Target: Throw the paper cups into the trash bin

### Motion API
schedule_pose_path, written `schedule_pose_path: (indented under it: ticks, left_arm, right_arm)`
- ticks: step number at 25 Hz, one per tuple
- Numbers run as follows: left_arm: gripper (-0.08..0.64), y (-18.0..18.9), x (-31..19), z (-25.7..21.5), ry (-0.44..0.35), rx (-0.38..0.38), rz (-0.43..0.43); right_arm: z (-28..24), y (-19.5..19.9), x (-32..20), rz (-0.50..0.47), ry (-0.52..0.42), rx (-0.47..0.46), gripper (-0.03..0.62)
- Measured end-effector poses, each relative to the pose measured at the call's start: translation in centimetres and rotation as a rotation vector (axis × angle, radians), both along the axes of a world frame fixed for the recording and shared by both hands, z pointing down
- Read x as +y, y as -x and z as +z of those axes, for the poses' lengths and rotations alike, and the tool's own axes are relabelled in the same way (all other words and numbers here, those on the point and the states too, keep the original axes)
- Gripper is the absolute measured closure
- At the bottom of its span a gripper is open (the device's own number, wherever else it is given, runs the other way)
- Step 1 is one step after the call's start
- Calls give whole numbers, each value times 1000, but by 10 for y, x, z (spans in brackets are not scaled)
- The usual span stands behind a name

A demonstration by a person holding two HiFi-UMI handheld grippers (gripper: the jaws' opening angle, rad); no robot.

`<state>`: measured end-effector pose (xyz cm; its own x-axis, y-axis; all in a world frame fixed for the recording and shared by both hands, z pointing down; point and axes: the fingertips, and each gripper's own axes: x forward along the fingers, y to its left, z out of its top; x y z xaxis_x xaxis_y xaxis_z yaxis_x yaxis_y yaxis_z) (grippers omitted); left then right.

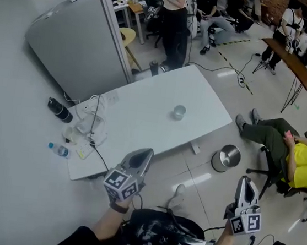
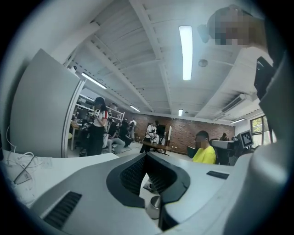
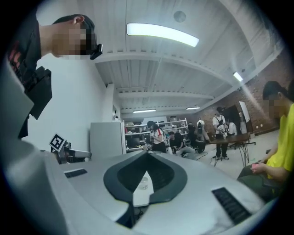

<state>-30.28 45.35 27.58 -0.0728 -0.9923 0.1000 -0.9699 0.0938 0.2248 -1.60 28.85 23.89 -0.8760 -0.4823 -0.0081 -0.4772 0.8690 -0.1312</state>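
Note:
A single paper cup (image 1: 178,112) stands upright near the middle of the white table (image 1: 142,123). A round metal trash bin (image 1: 226,158) sits on the floor off the table's right front corner. My left gripper (image 1: 147,154) hovers below the table's near edge, shut with nothing in it. My right gripper (image 1: 244,181) is over the floor, nearer me than the bin, also shut and empty. In the left gripper view the shut jaws (image 2: 147,155) frame the bin (image 2: 154,206). Past the right gripper's closed tips (image 3: 147,153), the cup (image 3: 144,182) shows small on the table.
A grey partition (image 1: 80,43) stands behind the table's left end. Cables and white cloth (image 1: 90,121) lie on that end. A black bottle (image 1: 60,110) and a water bottle (image 1: 58,149) lie on the floor to the left. A seated person in yellow (image 1: 299,159) is right of the bin.

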Motion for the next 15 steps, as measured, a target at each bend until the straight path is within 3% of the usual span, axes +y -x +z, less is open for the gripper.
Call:
schedule_pose_path:
  ticks: [8,12,15]
  left_arm:
    - [560,17,-56,-18,-6,-40,-79]
    - [560,25,-88,-20,2,-47,-92]
    - [560,30,-101,-15,25,-30,-110]
  right_arm:
    - [0,70,-65,-174,-12,-11,588]
    - [4,91,-96,-182,-31,4,586]
    - [11,110,-107,-251,2,-9,578]
